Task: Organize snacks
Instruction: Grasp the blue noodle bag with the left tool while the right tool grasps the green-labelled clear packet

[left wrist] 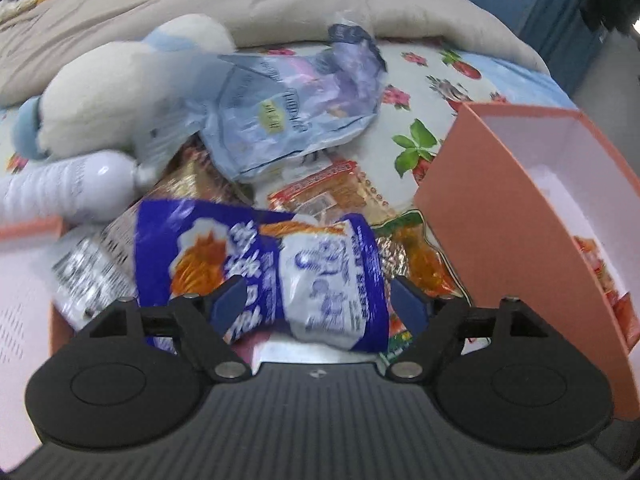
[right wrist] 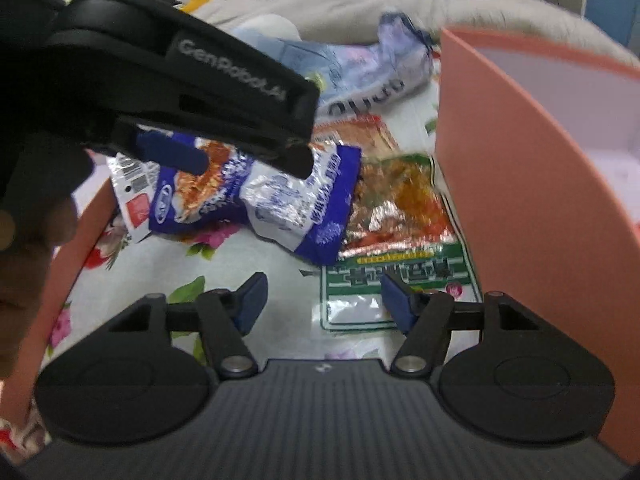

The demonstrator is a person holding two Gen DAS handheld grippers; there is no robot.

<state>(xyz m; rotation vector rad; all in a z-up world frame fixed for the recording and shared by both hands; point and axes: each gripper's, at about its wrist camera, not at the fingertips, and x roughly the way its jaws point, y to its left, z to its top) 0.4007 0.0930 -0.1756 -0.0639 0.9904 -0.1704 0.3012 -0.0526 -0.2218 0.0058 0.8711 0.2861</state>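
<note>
Blue-padded fingers of your left gripper (left wrist: 316, 300) stand spread to either side of the blue and white snack bag (left wrist: 280, 264). The bag sits between them, though the blur makes it hard to say whether the pads (left wrist: 230, 300) actually press on it; they look to be just clear of it, so I read the gripper as released. In the right wrist view that same bag (right wrist: 280, 196) lies crumpled on the floral bedsheet (right wrist: 160, 264), with your left gripper (right wrist: 256, 160) reaching down onto its upper edge.

Your right gripper (right wrist: 322, 300) is also released, its fingers apart with nothing pinched; the lower end of the green-edged snack packet (right wrist: 392, 248) lies flat on the sheet by the right-hand finger.

Just beyond the blue bag lie an orange-red packet (left wrist: 332, 192) and a gold-toned one partly under it. To the right stands the salmon-pink box (left wrist: 500, 216), open, white inside, with an orange-red snack pack (left wrist: 600, 264) lying in its near end. Farther back, a pale blue crumpled bag (left wrist: 288, 108) rests against a white and blue plush toy (left wrist: 120, 92), a white bottle (left wrist: 68, 188) lies beside the toy, and a beige quilt (left wrist: 280, 4) is heaped behind.
</note>
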